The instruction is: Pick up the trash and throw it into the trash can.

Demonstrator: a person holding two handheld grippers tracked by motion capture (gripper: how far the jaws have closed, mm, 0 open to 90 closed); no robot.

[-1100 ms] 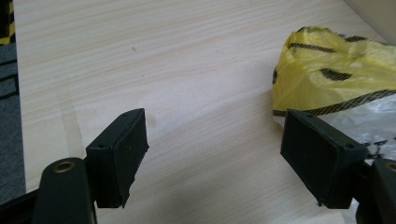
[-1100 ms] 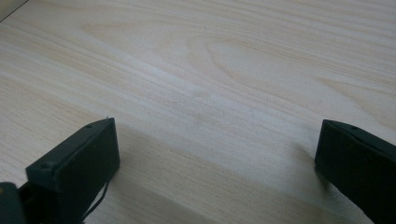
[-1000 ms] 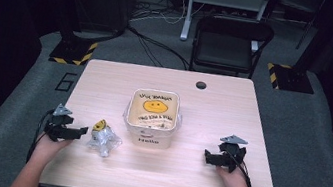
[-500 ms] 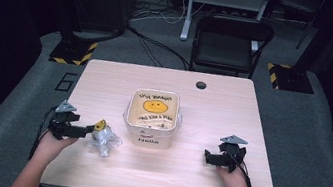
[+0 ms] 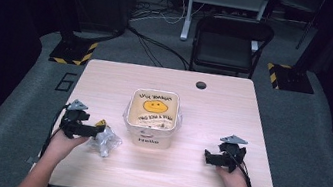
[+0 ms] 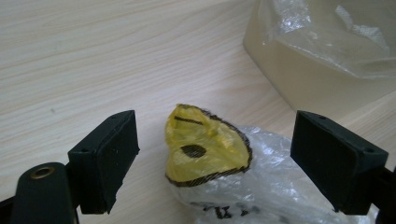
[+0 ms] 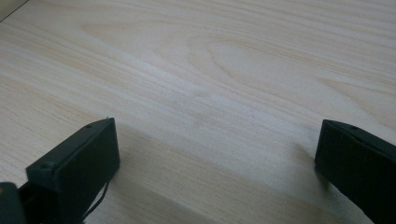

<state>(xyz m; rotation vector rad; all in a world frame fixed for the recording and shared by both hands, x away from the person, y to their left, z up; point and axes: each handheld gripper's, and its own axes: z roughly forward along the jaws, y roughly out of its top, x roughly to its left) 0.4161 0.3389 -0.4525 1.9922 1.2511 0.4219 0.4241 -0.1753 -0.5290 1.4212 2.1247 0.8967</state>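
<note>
At lower left, the left gripper [image 6: 212, 154], jaws wide, straddled the bag [image 6: 210, 154] ungrasped; closing came next, while the right gripper [image 7: 215, 158] gaped empty.

Bare table [image 5: 201, 177] lies open ahead of the right tongs [image 5: 209, 156]; the bin [image 5: 153, 116] blocks the centre.

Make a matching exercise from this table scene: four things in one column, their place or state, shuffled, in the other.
Things:
1. left hand-held gripper
2. right hand-held gripper
3. crumpled plastic bag
4. clear bin

Places or states:
A. mid-table, lined with a smiley-face bag
B. open over bare wood
C. lying left of the bin
D. open, jaws either side of the yellow bag print

Pairs: 1-D, 2-B, 3-C, 4-A
</note>
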